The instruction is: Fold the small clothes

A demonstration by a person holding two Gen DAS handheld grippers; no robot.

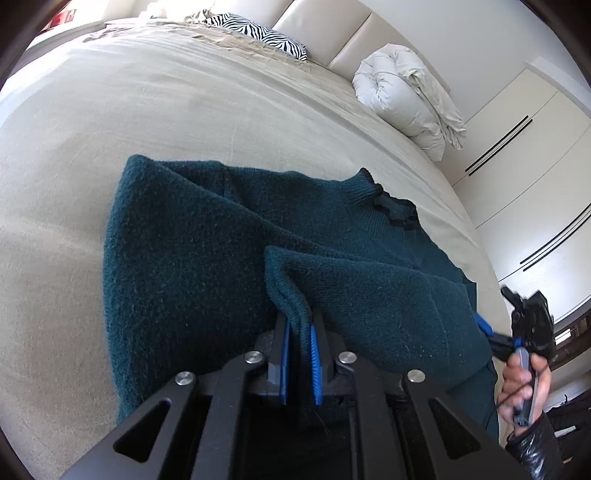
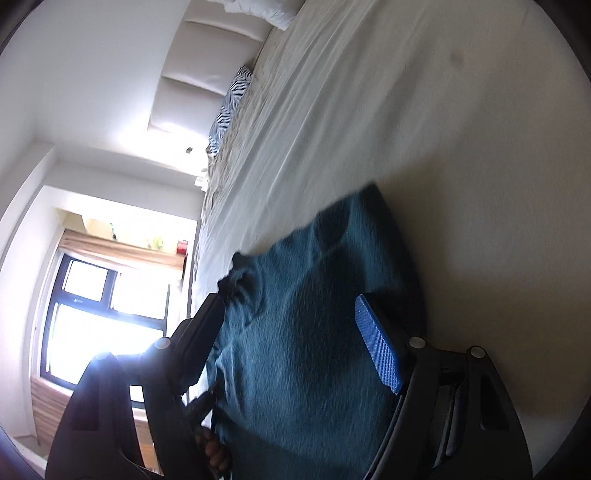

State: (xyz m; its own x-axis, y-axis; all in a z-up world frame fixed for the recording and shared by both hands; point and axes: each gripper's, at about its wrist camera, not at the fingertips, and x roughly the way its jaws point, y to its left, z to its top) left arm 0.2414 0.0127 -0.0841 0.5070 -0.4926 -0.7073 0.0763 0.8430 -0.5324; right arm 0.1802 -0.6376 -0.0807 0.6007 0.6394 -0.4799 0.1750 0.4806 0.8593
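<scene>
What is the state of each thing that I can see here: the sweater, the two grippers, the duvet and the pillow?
Teal sweater: on the bed, partly folded, one edge lifted.
Left gripper: shut on the sweater's edge.
Right gripper: open, jaws wide apart, sweater between them.
White duvet: rolled up by the headboard.
Zebra pillow: lying flat at the head of the bed.
Bed: covered with a beige sheet.
</scene>
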